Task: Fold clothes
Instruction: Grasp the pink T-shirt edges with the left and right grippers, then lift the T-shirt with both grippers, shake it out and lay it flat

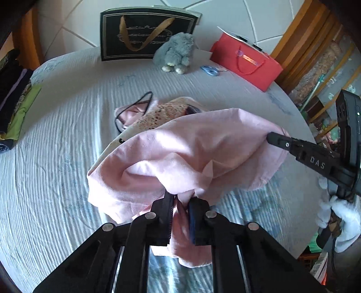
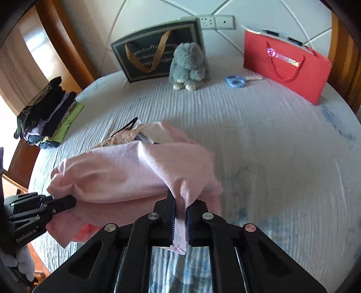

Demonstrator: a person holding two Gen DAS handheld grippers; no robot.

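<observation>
Holding: pink garment point(image 1: 180, 148), lifted above the bed point(image 1: 56, 180), clamped at one end by the left hand-held gripper point(image 1: 181, 200) and at the other by the right hand-held gripper point(image 2: 180, 207).
Axis: cloth spans left–right between them, sagging forward.
Ahead: patterned clothing point(image 1: 162, 115) lies beyond, nearer the left.
Room: stuffed rabbit point(image 2: 188, 65), red bag point(image 2: 286, 65), black bag point(image 2: 155, 49) at the headboard; folded stack point(image 2: 49, 115) at left.

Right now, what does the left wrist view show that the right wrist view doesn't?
Only the left wrist view: the white glove holding the right gripper. Only the right wrist view: the wall sockets and the left gripper from outside. Both: pink garment, clamped by both grippers, plus the black bag, bunny, scissors, red bag and folded pile.
</observation>
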